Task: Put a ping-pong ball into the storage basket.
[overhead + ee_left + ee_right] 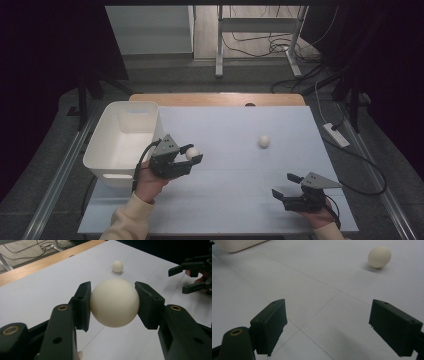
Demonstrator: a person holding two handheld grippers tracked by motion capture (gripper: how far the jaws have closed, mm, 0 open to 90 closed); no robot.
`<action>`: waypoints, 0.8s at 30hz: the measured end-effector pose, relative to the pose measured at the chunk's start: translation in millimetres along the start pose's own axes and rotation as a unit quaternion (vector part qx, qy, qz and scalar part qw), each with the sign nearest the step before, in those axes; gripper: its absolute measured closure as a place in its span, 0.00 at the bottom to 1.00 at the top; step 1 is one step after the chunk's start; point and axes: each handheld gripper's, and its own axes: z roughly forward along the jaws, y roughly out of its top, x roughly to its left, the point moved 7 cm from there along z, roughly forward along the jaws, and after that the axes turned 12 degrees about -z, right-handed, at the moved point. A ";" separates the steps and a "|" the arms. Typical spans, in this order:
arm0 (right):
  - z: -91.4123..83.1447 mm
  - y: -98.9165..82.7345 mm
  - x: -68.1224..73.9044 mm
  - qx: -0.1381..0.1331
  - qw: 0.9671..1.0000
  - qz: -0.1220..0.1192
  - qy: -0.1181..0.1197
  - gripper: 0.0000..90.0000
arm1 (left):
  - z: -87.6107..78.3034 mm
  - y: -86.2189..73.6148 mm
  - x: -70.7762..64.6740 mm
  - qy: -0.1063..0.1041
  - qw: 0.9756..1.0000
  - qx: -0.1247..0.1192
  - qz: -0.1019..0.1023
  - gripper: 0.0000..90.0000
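A: Why is the left claw [113, 303] held like that?

B: I have it clamped on a ball [192, 153], one pad on each side at the widest part so it cannot roll out. It hangs just beside the bin [102, 157], which I judge to be where the ball goes.

A: And the right claw [328, 327]?

B: Its jaws stand apart with nothing between them, low over the near right of the surface [235, 200]. I keep it pointed toward the second ball [264, 141], lying mid-surface, well apart.
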 end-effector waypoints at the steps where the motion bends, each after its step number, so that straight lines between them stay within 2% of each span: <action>1: 0.0 -0.1 -0.2 0.000 1.000 -0.001 0.000 0.16 | -1.2 0.9 -0.1 -0.001 1.000 -0.002 0.000 0.56; 14: -0.1 0.0 -0.1 0.000 1.000 -0.001 -0.001 0.16 | -19.6 14.6 -2.3 -0.001 0.999 -0.032 0.005 0.56; 17: -0.3 0.0 -0.1 0.000 1.000 -0.001 -0.001 0.16 | -25.0 18.4 -1.3 0.006 0.999 -0.039 0.010 0.56; 24: -0.3 0.0 -0.3 0.000 1.000 -0.001 -0.002 0.16 | -34.5 25.3 0.0 0.008 0.998 -0.055 0.010 0.56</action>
